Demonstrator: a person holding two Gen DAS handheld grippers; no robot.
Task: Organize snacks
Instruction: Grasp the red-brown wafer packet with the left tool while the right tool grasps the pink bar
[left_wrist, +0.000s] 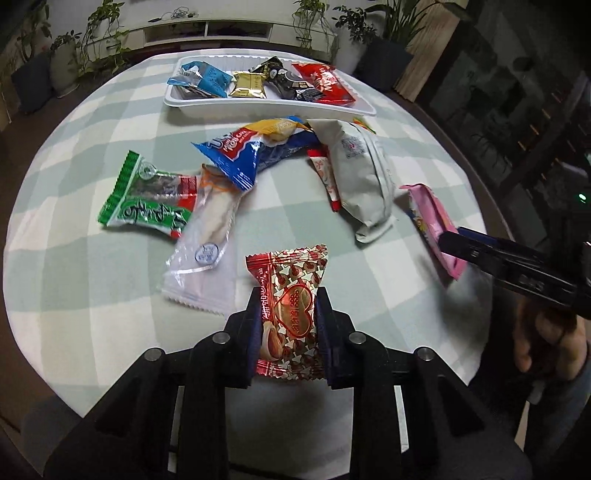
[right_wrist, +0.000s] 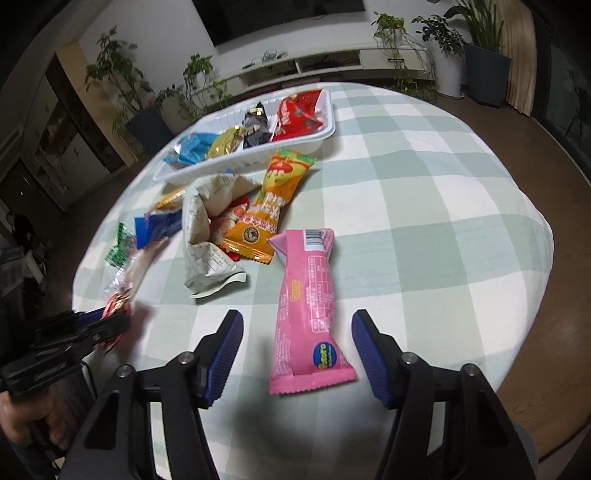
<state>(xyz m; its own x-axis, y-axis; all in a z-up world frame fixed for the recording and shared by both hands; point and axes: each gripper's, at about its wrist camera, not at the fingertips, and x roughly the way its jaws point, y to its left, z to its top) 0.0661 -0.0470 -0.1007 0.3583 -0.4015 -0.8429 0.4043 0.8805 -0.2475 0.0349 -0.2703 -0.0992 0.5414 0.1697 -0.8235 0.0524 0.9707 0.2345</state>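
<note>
Left gripper (left_wrist: 285, 295): right up at the lens, clamped tight on a red heart-print candy packet (left_wrist: 289, 314), pads pressing both sides
Right gripper (right_wrist: 297, 325): jaws apart, straddling the pink snack bar (right_wrist: 308, 302) without touching it, so nothing's actually grabbed there
Table (right_wrist: 424, 221): round, green and white checked cloth, pretty much fills both views
White tray (left_wrist: 266, 105): far side, already has a blue packet (left_wrist: 201, 79), a gold one (left_wrist: 248, 85), a black one (left_wrist: 284, 79) and a red one (left_wrist: 323, 83) lined up in it
Loose pile: mid table, near the tray, a grey-white bag (left_wrist: 360, 177), blue-and-yellow wrapper (left_wrist: 255, 147), orange packet (right_wrist: 275, 206)
Left side: green seaweed-looking pack (left_wrist: 147, 192) with a clear-wrapped stick (left_wrist: 207, 236) overlapping its right edge
</note>
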